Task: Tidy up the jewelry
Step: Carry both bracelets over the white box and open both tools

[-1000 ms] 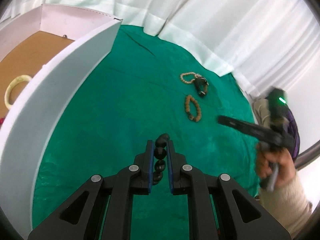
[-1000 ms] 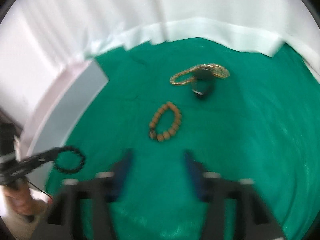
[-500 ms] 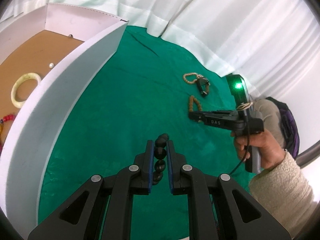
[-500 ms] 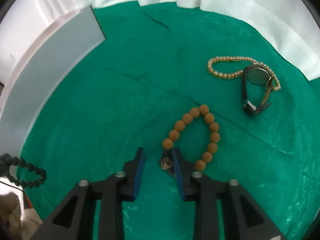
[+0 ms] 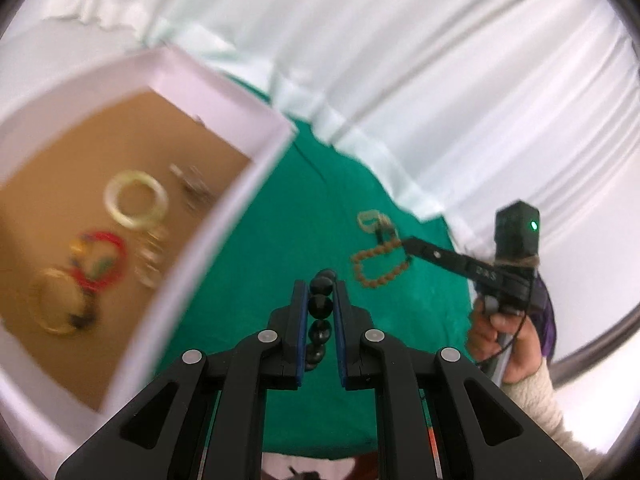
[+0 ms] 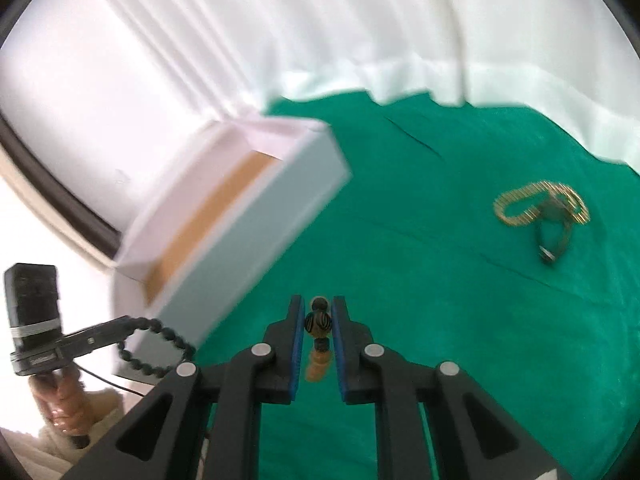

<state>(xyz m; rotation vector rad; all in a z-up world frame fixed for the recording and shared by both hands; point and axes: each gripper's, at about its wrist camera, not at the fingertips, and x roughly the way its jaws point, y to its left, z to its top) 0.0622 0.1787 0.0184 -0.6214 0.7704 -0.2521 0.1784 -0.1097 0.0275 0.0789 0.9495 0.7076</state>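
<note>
My left gripper (image 5: 320, 300) is shut on a black bead bracelet (image 5: 321, 306), held in the air next to the white jewelry box (image 5: 224, 208). From the right wrist view the bracelet (image 6: 154, 346) hangs as a loop from that gripper. My right gripper (image 6: 317, 322) is shut on a brown bead bracelet (image 6: 318, 324), lifted off the green cloth (image 6: 440, 280). In the left wrist view the brown bracelet (image 5: 378, 268) dangles from the right gripper (image 5: 404, 244). A gold bead bracelet (image 6: 520, 206) and a wristwatch (image 6: 554, 236) lie on the cloth.
The box has a brown floor holding a pale bangle (image 5: 136, 198), a red bracelet (image 5: 106, 258), a gold bangle (image 5: 58, 306) and several small pieces. White curtains (image 5: 400, 60) hang behind the cloth-covered table. The box stands at the left (image 6: 240, 216).
My right gripper has closed on the brown bracelet and lifted it off the cloth. My left gripper has risen and swung toward the box, so its inside now shows.
</note>
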